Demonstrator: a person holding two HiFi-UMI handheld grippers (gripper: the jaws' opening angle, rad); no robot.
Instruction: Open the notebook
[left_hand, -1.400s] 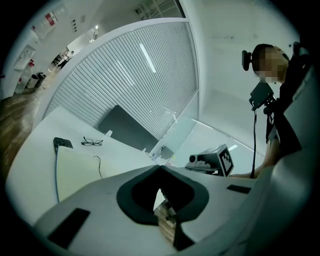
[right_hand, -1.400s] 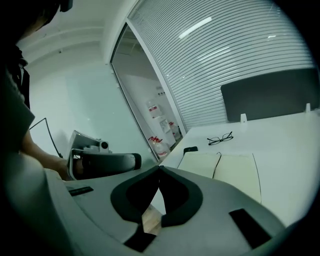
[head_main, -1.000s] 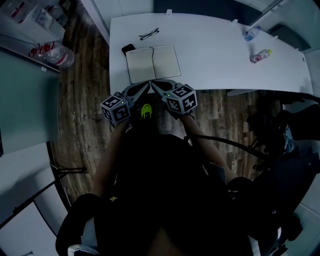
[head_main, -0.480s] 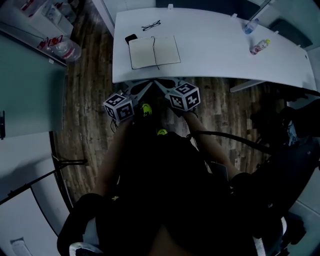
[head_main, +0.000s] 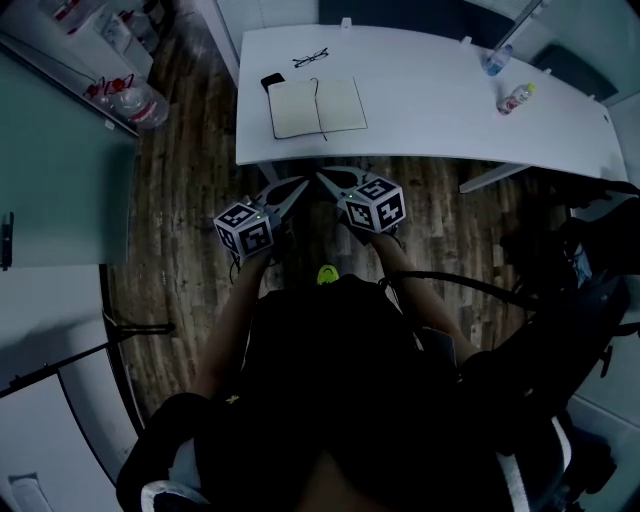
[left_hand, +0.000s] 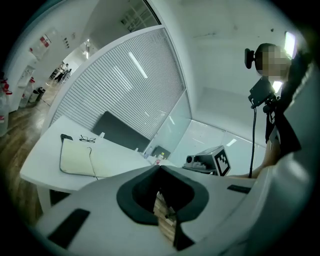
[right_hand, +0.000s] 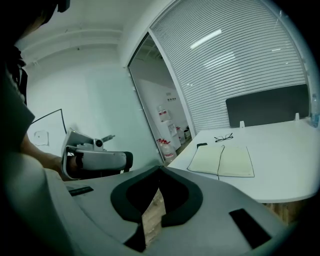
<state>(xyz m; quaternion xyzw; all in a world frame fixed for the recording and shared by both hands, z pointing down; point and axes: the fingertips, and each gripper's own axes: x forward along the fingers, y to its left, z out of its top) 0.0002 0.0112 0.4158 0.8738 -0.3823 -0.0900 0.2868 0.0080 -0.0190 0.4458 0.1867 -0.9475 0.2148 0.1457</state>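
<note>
The notebook (head_main: 317, 108) lies open on the white table (head_main: 430, 100), pale pages up, with a dark ribbon down the middle fold. It also shows in the left gripper view as the notebook (left_hand: 80, 159) and in the right gripper view as the notebook (right_hand: 221, 161). My left gripper (head_main: 302, 183) and right gripper (head_main: 322, 177) hang side by side over the wooden floor, short of the table's near edge. Both are shut with nothing between the jaws, and their tips point at the table. Neither touches the notebook.
Glasses (head_main: 311, 58) and a black phone (head_main: 272, 80) lie just behind the notebook. Two bottles (head_main: 517, 97) stand at the table's far right. A large water jug (head_main: 140, 105) sits on the floor at the left. A dark chair (head_main: 560, 300) is at my right.
Both grippers have drawn back together from the table's near edge toward my body. The notebook has stayed open in place, and the jaws have stayed shut.
</note>
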